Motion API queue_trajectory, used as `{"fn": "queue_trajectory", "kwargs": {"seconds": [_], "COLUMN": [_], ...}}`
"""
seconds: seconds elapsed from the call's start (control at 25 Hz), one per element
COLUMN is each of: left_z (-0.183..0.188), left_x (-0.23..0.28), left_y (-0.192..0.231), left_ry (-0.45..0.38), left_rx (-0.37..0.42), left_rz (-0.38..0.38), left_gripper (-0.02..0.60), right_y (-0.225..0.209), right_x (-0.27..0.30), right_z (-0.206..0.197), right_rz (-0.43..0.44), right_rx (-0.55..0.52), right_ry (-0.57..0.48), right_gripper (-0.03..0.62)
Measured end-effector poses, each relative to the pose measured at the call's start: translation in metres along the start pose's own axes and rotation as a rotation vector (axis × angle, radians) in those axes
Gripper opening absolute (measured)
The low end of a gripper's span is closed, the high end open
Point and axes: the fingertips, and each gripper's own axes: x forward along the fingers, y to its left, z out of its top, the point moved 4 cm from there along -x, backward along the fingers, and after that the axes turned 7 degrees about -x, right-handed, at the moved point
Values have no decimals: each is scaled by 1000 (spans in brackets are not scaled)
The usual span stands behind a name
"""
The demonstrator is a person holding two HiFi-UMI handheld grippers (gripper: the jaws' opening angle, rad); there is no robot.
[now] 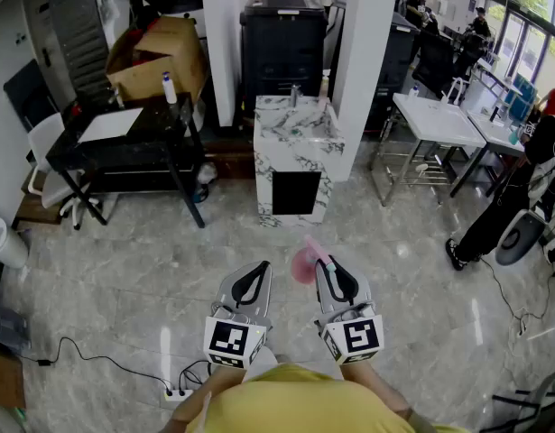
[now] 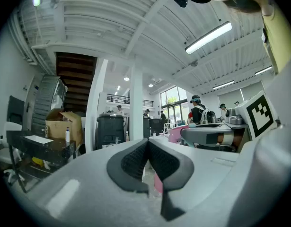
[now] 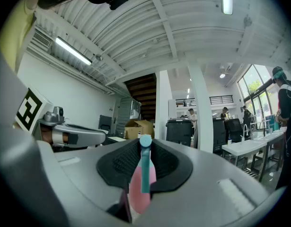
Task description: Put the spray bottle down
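You stand on a marble floor (image 1: 124, 269) with a marble-clad counter (image 1: 268, 179) straight ahead, a black table (image 1: 124, 138) off to your left and a white table (image 1: 435, 115) to your right, all well apart from your hands. Both tools are held level in front of your chest. The left hand-held gripper (image 1: 259, 267) is clenched on nothing, its pads meeting tip to tip in its own view. The right hand-held gripper (image 1: 327, 264) is grasping the bottle (image 1: 302, 264): in the right gripper view the pink body and teal trigger (image 3: 144, 174) sit upright between the pads, and from the head view the bottle pokes out towards the left tool. So the step in hand looks like the carry. The bottle is in the air over bare floor, with no surface under it. The next move, as I judge it, calls for walking to a surface, most likely the counter ahead. Lower the bottle upright until its base rests there, then ease the right jaws apart and draw straight back so you don't tip it.
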Motion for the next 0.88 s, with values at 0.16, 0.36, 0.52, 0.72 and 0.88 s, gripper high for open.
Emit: {"fn": "queue_trajectory", "kwargs": {"seconds": [0.16,0.36,0.52,0.72,0.88], "left_z": [-1,-8,-14,-11,0], "left_x": [12,38,73,133,185], "left_y": [4,18,48,100,145], "left_ry": [5,6,0,-6,-12], "left_rx": [0,-10,-20,-22,-12], "left_rz": [-6,-18,-22,-30,-51], "left_gripper": [3,3,3,3,3], "right_y": [-10,-21,-36,-59,-76], "right_x": [9,33,72,146,211], "right_z": [-3,-12,-27,-40,-42], "right_rz": [-11,-17,-30,-40,-57], "right_rx": [40,44,38,26,26], "right_ry": [-12,-18,-13,1,1], "right_gripper": [64,66,66,66,66]}}
